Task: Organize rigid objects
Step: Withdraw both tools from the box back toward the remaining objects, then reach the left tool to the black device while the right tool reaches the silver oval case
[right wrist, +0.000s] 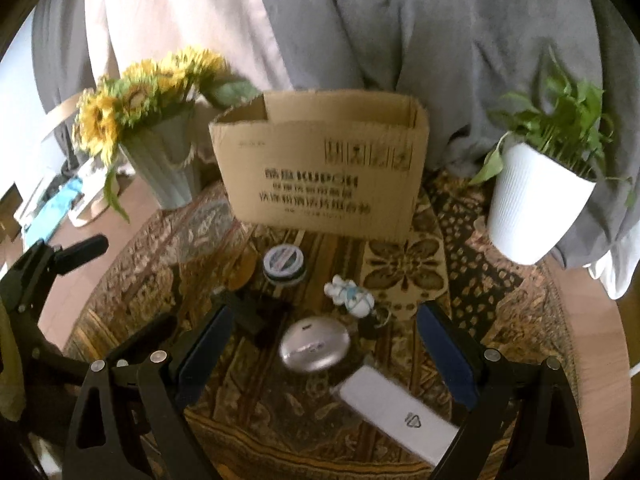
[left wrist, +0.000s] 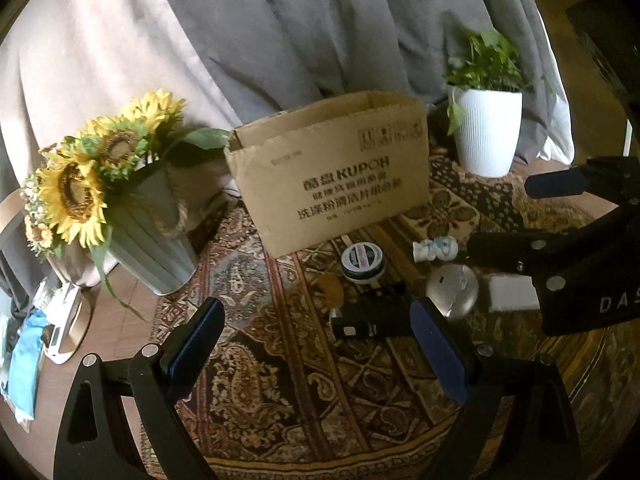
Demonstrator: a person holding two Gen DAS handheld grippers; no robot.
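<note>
Patterned rug (right wrist: 472, 240) over a round table, grey drapes behind. Open cardboard box (right wrist: 320, 168) at the back, between a sunflower vase (right wrist: 160, 168) and a white potted plant (right wrist: 536, 208). Just before the box: round tin (right wrist: 284, 264), small white-and-blue figurine (right wrist: 352, 296), silver oval case (right wrist: 316, 344), white flat box (right wrist: 396, 416) nearest, plus a black object (left wrist: 372, 316) — possibly a clip, too dark to tell. Left gripper (left wrist: 320, 344) spread wide, empty, above the black object. Right gripper (right wrist: 324, 352) likewise spread — straddling the silver case, touching nothing.
</note>
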